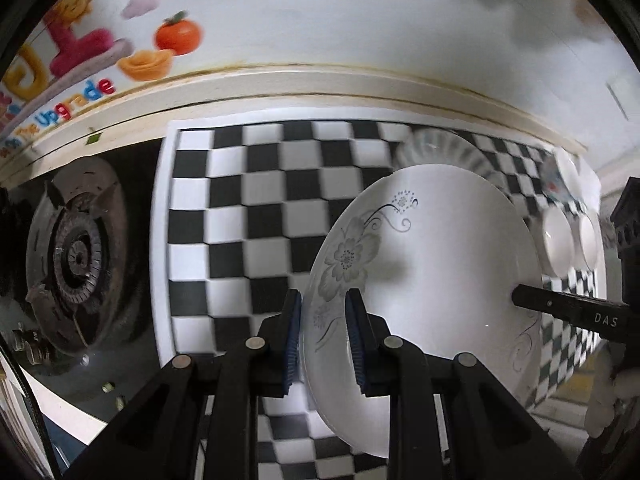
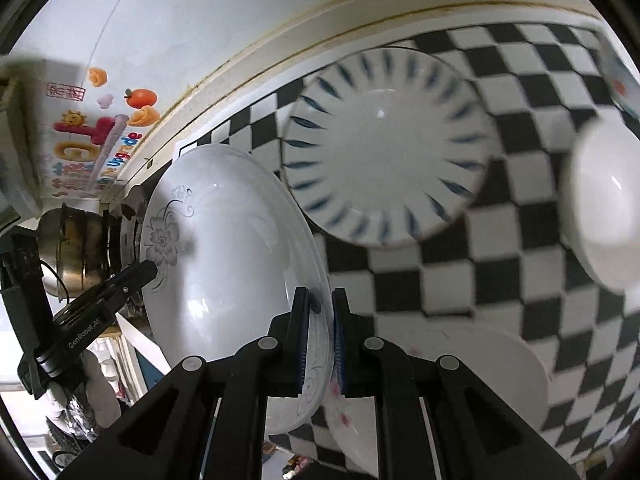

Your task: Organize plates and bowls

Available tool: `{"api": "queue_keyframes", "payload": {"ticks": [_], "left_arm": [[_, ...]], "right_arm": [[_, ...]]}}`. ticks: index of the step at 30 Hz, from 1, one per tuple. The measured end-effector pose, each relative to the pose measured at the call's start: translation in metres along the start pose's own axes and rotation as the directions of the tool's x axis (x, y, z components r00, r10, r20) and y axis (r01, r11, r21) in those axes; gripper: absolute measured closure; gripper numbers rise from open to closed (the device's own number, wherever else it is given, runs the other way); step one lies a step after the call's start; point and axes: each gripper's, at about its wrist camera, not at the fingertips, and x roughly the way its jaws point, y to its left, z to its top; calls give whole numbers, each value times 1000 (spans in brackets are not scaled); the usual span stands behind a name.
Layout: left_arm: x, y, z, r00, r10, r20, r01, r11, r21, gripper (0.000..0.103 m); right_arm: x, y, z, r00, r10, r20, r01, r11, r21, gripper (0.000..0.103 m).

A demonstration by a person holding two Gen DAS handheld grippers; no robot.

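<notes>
Between the blue pads of the left gripper sits the near rim of the floral plate, pinched on its edge, while the right gripper clamps the opposite rim of the same plate; its black finger shows across the plate in the left wrist view. Two grips on opposite edges keep the wide, shallow dish from swinging, and it hangs tilted, clear of the checkered mat below it. Under the right gripper lies a pink-flowered plate on the mat, a likely base for a stack. Farther off rests the blue-striped bowl, with a plain white bowl to its right, apart from it; grouping bowls away from plates seems the intent. Beyond the mat's left edge are a gas burner and the stickered wall.
</notes>
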Motion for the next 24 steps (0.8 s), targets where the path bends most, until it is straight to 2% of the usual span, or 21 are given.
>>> {"api": "queue_keyframes", "payload": {"ticks": [2,6,11,17,24], "left_arm": [[7,-19,3,1000,-12,-10,12,1000,22,83],[14,-51,-10,999,-36,-34,38,998,58,83],[28,-90,-30,998,-17,-63,25,992,123,83],[66,-118,-53,987,-9,-159,33,988,149,83],[96,-135,-69,975,30,-221,8,985,170,83]], "right_arm": [[-13,-15,-13,1000,-3,13,2,1000,13,90],[-39,-49,-41,999,-9,31,8,999,49,90],[-58,-87,-74,999,-26,37,22,996,90,90],[-51,-134,-104,999,-48,-8,49,988,147,90],[-35,-164,-118,997,-68,-40,74,982,172,90]]}}
